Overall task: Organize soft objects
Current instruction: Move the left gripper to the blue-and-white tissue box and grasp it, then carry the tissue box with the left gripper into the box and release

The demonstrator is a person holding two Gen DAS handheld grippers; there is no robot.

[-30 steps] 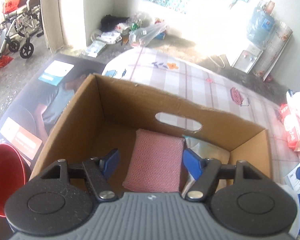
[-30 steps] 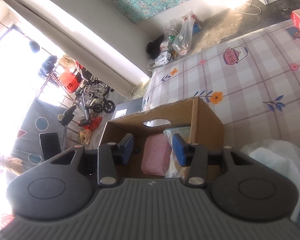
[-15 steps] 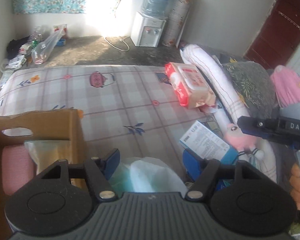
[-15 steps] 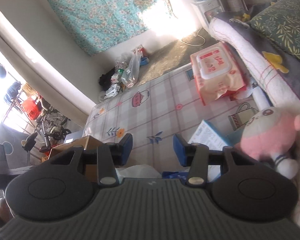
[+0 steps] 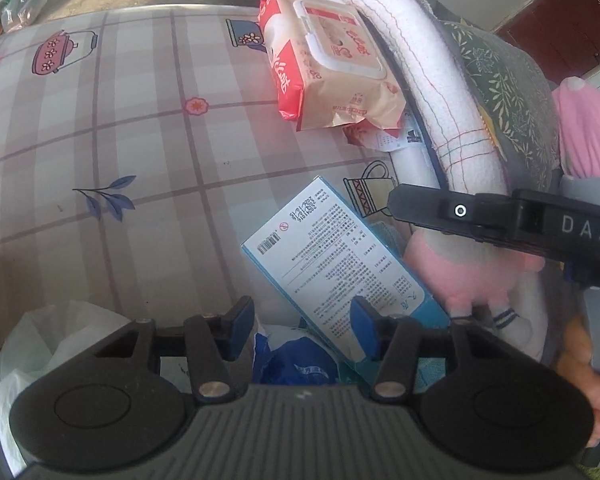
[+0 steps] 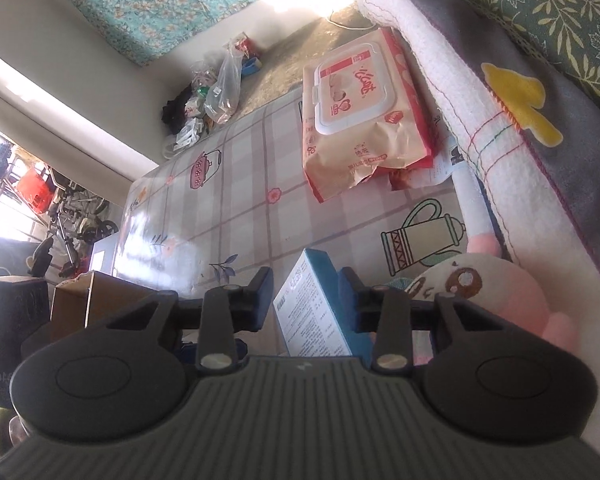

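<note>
A checked mat [image 5: 148, 152] of smooth, slightly glossy printed sheet is seen underneath everything. The wipes pack [image 5: 332, 60] near its far edge is wrapped in crinkled glossy film with a hard white plastic lid. The blue-and-white box [image 5: 336, 256] is made of smooth printed cardboard with a faint sheen. A pink plush toy [image 6: 500, 292] is covered in soft matt fleece. The rolled white towel [image 5: 428, 80] along the right edge shows rough terry cloth stitched with coloured thread. A thin, wrinkled white plastic bag [image 5: 56, 340] is seen near the close edge. The brown carton [image 6: 88, 300] is matt corrugated cardboard with a torn rim. Both grippers, the left gripper [image 5: 302, 330] and the right gripper [image 6: 304, 296], are made of matt black plastic with ribbed grey housings, bright metal pins and smooth blue pads
</note>
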